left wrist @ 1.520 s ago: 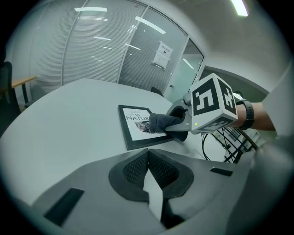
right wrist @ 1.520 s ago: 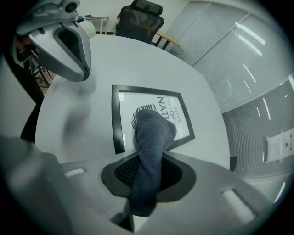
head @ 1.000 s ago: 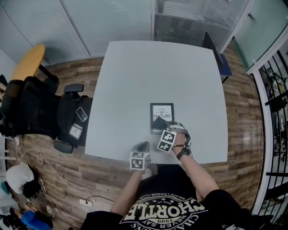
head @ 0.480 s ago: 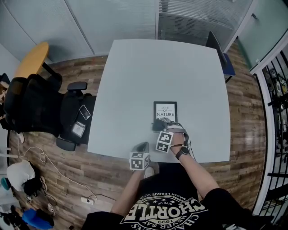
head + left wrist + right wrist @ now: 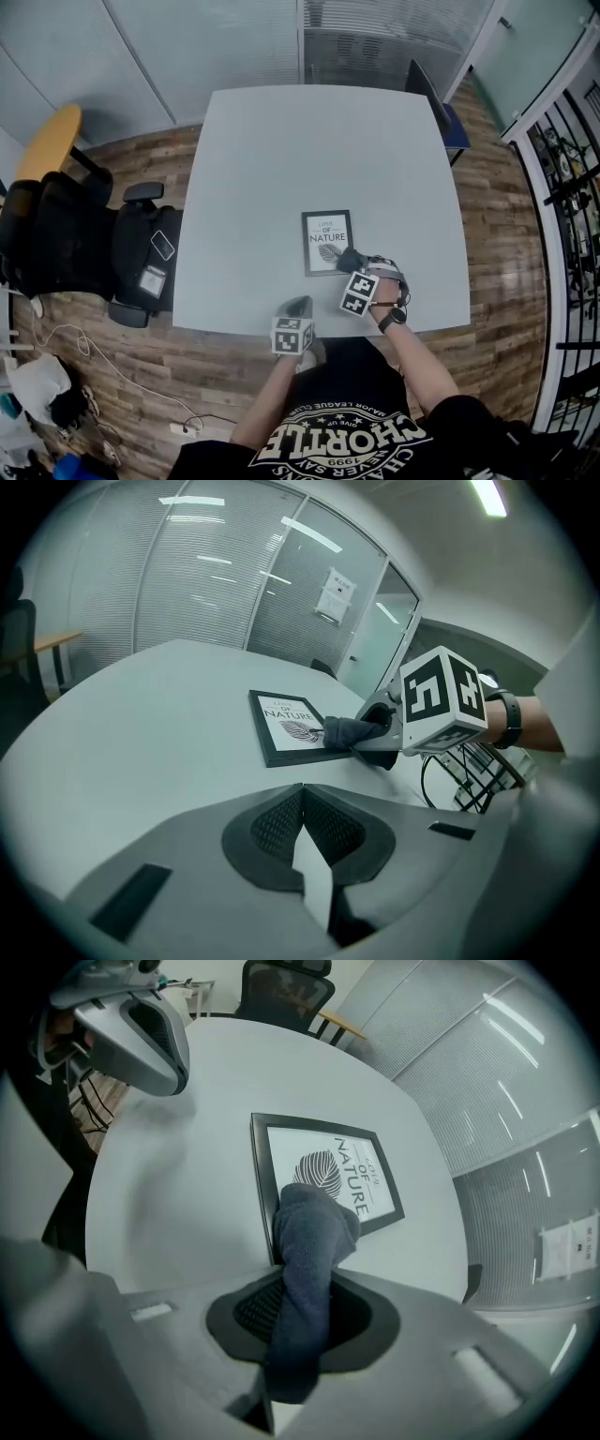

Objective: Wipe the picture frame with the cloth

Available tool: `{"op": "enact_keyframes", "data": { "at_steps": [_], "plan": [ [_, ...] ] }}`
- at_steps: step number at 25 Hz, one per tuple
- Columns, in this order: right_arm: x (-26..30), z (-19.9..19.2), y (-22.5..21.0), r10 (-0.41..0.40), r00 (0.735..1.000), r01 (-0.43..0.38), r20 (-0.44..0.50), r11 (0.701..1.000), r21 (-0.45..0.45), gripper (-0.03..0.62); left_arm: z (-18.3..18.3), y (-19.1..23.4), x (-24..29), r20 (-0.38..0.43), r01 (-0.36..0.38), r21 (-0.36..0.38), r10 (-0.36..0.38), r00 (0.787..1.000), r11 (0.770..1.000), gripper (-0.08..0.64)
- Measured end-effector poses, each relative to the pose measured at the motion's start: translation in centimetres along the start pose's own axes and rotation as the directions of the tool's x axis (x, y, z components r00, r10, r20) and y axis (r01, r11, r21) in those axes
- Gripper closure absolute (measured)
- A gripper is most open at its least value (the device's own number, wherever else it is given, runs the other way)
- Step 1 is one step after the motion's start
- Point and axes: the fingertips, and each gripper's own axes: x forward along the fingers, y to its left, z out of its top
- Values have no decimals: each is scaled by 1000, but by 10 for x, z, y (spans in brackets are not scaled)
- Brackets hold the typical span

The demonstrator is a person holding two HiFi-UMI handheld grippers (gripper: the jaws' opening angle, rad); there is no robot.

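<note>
Wipe step in hand: right gripper (image 5: pixel 300 1312) jaws clamped on cloth (image 5: pixel 310 1232), its end pressed on the near-right corner of the picture frame (image 5: pixel 325 240). Frame lies flat nr table's (image 5: pixel 272 159) near edge. Left gripper (image 5: pixel 302 829) jaws together, empty, at that edge. Next, prob: drag cloth across glass w/ light, even pressure.

The black-framed white print (image 5: pixel 327 242) at the head view's centre reads "OF NATURE", and the person's black T-shirt (image 5: pixel 342 436) at the bottom edge carries upside-down white lettering including "HORTLE" and "1999".
</note>
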Motion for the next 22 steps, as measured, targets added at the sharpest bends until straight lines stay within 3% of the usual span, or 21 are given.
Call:
{"op": "enact_keyframes", "data": {
  "at_steps": [7,12,15,18,22],
  "plan": [
    [-16,36,0,-24,997,24,77,1000,11,517,-6,9,-11,5,-27,-17,28,1000,999,554],
    [-29,92,11,-14,984,26,179,998,-65,518,-9,16,-24,15,-60,-29,60,998,998,554],
    [-28,113,24,9,981,12,192,994,-109,517,-13,21,-36,20,-80,-34,81,997,996,554],
    [-24,115,32,18,985,1,174,994,-112,517,-22,28,-44,19,-92,-40,93,995,995,554],
    [-18,90,35,16,992,-7,123,997,-75,517,-29,24,-45,13,-76,-35,76,997,997,554]
  ]
}}
